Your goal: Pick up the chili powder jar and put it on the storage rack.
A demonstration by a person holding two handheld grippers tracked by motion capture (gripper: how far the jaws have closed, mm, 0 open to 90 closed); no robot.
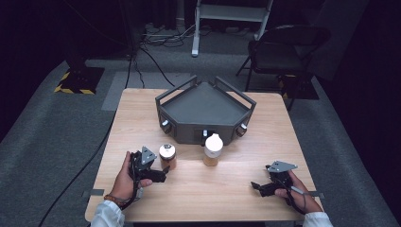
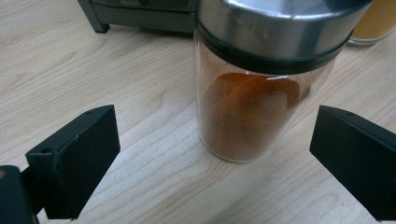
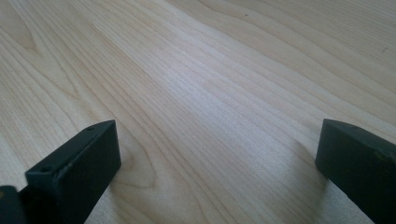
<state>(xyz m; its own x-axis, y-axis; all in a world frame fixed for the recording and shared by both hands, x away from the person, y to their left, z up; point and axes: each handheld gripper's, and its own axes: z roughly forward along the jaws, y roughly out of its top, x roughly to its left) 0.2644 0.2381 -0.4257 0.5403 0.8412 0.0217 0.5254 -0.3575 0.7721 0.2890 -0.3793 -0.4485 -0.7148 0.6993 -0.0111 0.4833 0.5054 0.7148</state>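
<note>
While closing on the spice jar (image 2: 254, 93), keep the left gripper (image 2: 212, 158) level & low: jaws stand wide apart, one each side of the glass, not touching yet. Jar sits upright on the table (image 1: 198, 189), just in front of the grey tray (image 1: 204, 109), w/ red-brown powder inside and a steel cap (image 2: 275, 28) on top. Seen from the high view, same jar (image 1: 167, 156) is right at the left gripper's (image 1: 158, 174) tips.

Tips for the grasp:
- Aim for the glass body, below the cap's black ring; cap is wider & slick, prob. slips.
- Push fwd a bit more so the pads meet the widest part, not the near curve.
- Centre first: jar looks nearer the right-hand jaw in the left gripper view, so shift over before squeezing or it'll skid sideways.
- Close slow, firm but not hard; it's glass.
- Mind the white-capped jar (image 1: 213, 149) nearby, just right of it; don't knock it.

Right gripper (image 1: 265, 187) rests well apart near the table's right edge, jaws also spread, nothing between them but bare wood (image 3: 210, 93). Leave it parked.
</note>
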